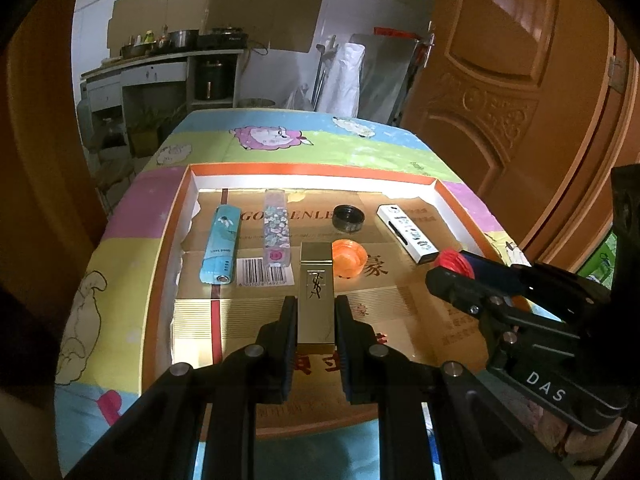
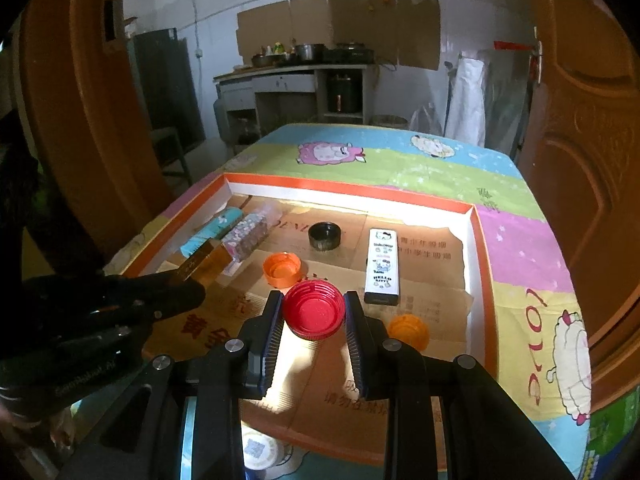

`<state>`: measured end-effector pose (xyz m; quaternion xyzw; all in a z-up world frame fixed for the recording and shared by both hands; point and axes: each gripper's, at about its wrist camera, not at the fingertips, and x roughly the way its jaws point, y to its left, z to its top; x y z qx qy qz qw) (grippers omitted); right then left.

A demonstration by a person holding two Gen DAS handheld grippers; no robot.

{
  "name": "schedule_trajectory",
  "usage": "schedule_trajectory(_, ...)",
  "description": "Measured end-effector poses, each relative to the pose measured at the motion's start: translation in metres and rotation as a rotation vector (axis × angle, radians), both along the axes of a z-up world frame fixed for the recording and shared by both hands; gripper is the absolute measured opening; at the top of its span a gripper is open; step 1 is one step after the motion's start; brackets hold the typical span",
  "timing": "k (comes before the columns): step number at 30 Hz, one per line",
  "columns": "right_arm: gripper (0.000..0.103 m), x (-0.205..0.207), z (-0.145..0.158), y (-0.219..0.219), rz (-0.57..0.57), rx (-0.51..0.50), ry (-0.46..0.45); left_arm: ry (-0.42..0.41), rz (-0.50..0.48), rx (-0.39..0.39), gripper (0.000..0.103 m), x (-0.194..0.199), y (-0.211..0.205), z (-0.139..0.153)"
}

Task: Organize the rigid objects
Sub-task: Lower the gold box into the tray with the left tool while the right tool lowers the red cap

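My left gripper [image 1: 316,304] is shut on a gold rectangular case [image 1: 316,284] with a logo, held over the shallow orange-rimmed tray [image 1: 312,170]. My right gripper [image 2: 314,300] is shut on a red bottle cap [image 2: 314,312], open side up, above the tray floor; the cap also shows in the left wrist view [image 1: 454,262]. In the tray lie a light-blue case [image 1: 220,246], a floral case [image 1: 276,232], a black cap [image 1: 348,218], an orange cap [image 1: 349,258] and a white Hello Kitty case [image 1: 406,232]. A second orange cap [image 2: 408,330] lies beside my right finger.
The tray sits on a table covered by a colourful sheep-print cloth [image 1: 280,140]. A wooden door [image 1: 520,80] stands at the right. A kitchen counter with pots [image 1: 168,48] is at the back of the room. Cardboard lines the tray floor [image 2: 420,272].
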<state>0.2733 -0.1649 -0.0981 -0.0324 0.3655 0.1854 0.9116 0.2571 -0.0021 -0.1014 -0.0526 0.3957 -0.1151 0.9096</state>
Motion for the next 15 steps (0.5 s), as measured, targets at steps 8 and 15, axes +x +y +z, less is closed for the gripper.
schedule_trajectory(8,0.031,0.007,-0.012,0.001,0.0,-0.008,0.016,0.009,0.008,0.019,0.018,0.005,0.0,-0.009)
schedule_trajectory(15,0.031,0.012,-0.018,0.004,0.005,-0.017,0.025,0.012,0.011,0.035,0.018,0.008,-0.002,-0.013)
